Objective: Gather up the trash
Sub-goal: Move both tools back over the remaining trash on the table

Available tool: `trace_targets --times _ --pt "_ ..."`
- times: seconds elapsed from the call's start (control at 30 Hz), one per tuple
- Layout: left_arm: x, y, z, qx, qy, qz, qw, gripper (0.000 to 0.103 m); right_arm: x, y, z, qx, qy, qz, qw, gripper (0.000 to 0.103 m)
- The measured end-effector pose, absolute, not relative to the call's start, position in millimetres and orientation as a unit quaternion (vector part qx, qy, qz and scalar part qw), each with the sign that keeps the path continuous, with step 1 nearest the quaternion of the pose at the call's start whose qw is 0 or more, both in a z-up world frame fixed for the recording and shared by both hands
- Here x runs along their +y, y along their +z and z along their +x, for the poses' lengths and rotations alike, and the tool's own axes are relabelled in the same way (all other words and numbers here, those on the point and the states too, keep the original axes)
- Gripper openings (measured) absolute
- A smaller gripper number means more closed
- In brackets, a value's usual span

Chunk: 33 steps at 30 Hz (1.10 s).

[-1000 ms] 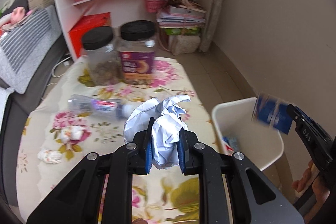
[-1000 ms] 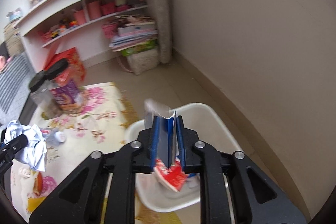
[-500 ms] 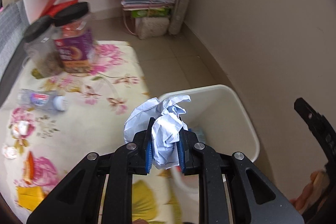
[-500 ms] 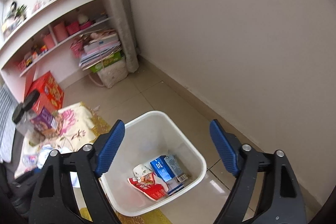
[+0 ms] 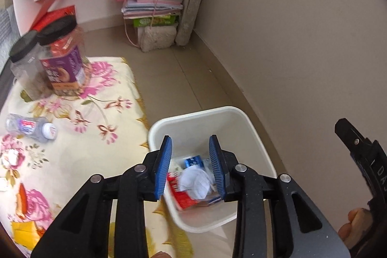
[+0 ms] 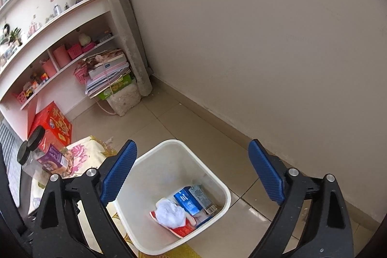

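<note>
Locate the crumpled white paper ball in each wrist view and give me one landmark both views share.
Left wrist: crumpled white paper ball low and centre, inside the white bin, seen between the opening fingers of the left gripper, clear of them.
Right wrist: paper ball bottom centre, on the bin floor beside a blue carton.
Shared landmark: the purple-labelled jar.

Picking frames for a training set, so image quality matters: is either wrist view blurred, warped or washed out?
Left wrist view: the jars and the floral cloth smear with motion blur, the bin stays sharper. Right wrist view: crisp, with floor glare beside the bin. Both: fisheye bends the wall line, corners go dark.
</note>
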State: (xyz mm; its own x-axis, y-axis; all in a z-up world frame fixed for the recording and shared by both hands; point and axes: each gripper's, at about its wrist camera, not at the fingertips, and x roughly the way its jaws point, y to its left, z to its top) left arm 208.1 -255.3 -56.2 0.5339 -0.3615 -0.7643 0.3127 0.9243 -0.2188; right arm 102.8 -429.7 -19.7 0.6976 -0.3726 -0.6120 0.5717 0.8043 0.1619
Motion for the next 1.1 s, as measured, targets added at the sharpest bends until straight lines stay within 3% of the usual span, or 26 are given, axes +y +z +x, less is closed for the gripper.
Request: trace_targets --times 0.37,0.53,0.63,1.03,1.1 --pt "-193.0 -39.4 185.6 0.383 -0.125 0.038 0.915 0.043 -370.2 -26.8 111.7 0.292 -0.255 0.113 0.915 0.095" --pt "-162.2 -30.4 178.5 0.347 -0.082 0.05 0.933 0.053 -338.5 -27.2 117.7 0.288 -0.247 0.087 0.921 0.096" --pt "-144.7 -27.6 179.8 0.351 -0.066 0.041 0.933 0.059 -318.5 -27.1 121.0 0.286 -0.239 0.071 0.925 0.096" --pt "-72.6 -32.8 181.3 0.362 0.007 0.035 0.931 0.062 -248.0 -28.7 142.7 0.295 -0.187 0.054 0.935 0.096" --pt "-60.0 -34.7 180.9 0.367 0.016 0.03 0.93 0.072 -233.3 -31.2 145.0 0.3 -0.176 0.049 0.936 0.096"
